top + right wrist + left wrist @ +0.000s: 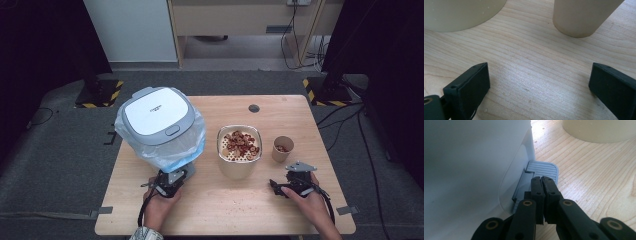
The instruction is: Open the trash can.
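Left claw (542,179) clenched, jaws pressed together with nothing between them, tips poised at the grey ribbed plastic foot pedal (543,170) jutting from the base of the white-and-grey pedal bin (159,120). Clenched probably to make one blunt tip for pushing the pedal down, not for gripping. Cannot tell whether the tips touch the pedal or hover just above. Pedal directly ahead of and below the tips, white bin wall close beside the claw in the left gripper view. Bin lid closed, translucent bluish bag liner (192,142) bunched out under the rim, bin on the left part of the light wooden bench (225,210).

Right claw (281,187) released, jaws wide apart, resting low near the front right of the bench, holding nothing. Likely parked, waiting for the lid to open. In the right gripper view bare wood between the jaws, small tan paper cup (584,16) ahead and slightly right, well apart from the tips. Cream round bowl with red-brown scraps (239,150) in mid-bench, between bin and cup, near the bin so contents can go in. Cup also holding some scraps.
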Motion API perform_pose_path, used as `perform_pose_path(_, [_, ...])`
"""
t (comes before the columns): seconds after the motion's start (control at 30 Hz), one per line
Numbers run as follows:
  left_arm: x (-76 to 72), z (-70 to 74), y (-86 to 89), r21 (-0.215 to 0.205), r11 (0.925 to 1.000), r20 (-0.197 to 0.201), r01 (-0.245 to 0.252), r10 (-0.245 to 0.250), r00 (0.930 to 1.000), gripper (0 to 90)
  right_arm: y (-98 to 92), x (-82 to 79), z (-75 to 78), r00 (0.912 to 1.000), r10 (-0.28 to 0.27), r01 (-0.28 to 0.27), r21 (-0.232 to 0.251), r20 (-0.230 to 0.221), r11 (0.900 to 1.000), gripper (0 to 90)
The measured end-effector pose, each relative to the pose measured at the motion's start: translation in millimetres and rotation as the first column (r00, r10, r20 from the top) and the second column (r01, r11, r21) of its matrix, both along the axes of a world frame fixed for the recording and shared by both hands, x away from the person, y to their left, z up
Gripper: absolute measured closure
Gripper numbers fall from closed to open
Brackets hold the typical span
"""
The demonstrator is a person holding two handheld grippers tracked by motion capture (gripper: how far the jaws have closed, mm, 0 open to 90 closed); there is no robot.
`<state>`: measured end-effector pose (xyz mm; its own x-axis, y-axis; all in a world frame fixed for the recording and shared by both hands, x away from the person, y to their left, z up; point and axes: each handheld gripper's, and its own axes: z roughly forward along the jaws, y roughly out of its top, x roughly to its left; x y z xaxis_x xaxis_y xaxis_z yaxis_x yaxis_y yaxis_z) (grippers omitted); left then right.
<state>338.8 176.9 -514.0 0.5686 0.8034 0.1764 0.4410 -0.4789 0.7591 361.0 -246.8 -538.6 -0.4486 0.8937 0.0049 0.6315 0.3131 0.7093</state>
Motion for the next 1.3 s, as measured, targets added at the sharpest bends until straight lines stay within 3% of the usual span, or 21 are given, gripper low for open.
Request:
perform_pose_path(0.33, [0.5, -2.8, -2.5, 0.022, 0.9997, -0.003, -0.005, 0.005, 1.0000, 87.9, 0.0, 0.1, 0.0, 1.0000, 0.000, 0.000, 0.000, 0.000, 1.000, 3.9])
perform_pose_path(0.53, [1.5, -7.5, -4.9, 0.029, 0.9995, -0.025, -0.014, 0.015, 0.9996, 87.9, 0.0, 0.1, 0.0, 1.0000, 0.000, 0.000, 0.000, 0.000, 1.000, 3.9])
perform_pose_path(0.63, [2.9, -8.4, -2.1, 0.000, 0.9998, -0.035, -0.018, 0.018, 0.9992, 87.9, -0.1, 0.2, 0.2, 1.0000, 0.001, -0.001, 0.001, -0.002, 1.000, 3.9])
perform_pose_path(1.13, [3.3, -8.6, -2.1, -0.003, 0.9999, -0.043, -0.014, 0.014, 0.9990, 87.8, -1.7, 1.3, 1.4, 0.9997, 0.021, -0.021, -0.004, -0.015, 1.000, 4.3])
perform_pose_path(1.23, [3.8, -8.4, -1.3, 0.000, 0.9999, -0.039, -0.012, 0.012, 0.9992, 87.8, -4.0, 3.7, 5.9, 0.9987, 0.021, -0.020, 0.004, -0.046, 1.000, 6.6])
perform_pose_path(1.27, [3.8, -8.5, -1.3, -0.001, 0.9999, -0.039, -0.012, 0.012, 0.9992, 87.8, -5.7, 4.6, 7.9, 0.9993, 0.014, -0.013, 0.011, -0.036, 1.000, 6.6])
perform_pose_path(1.3, [3.5, -8.6, -1.7, -0.002, 1.0000, -0.043, -0.009, 0.009, 0.9991, 87.8, -9.0, 4.5, 14.1, 0.9999, -0.009, 0.008, 0.024, 0.009, 1.000, 7.1])
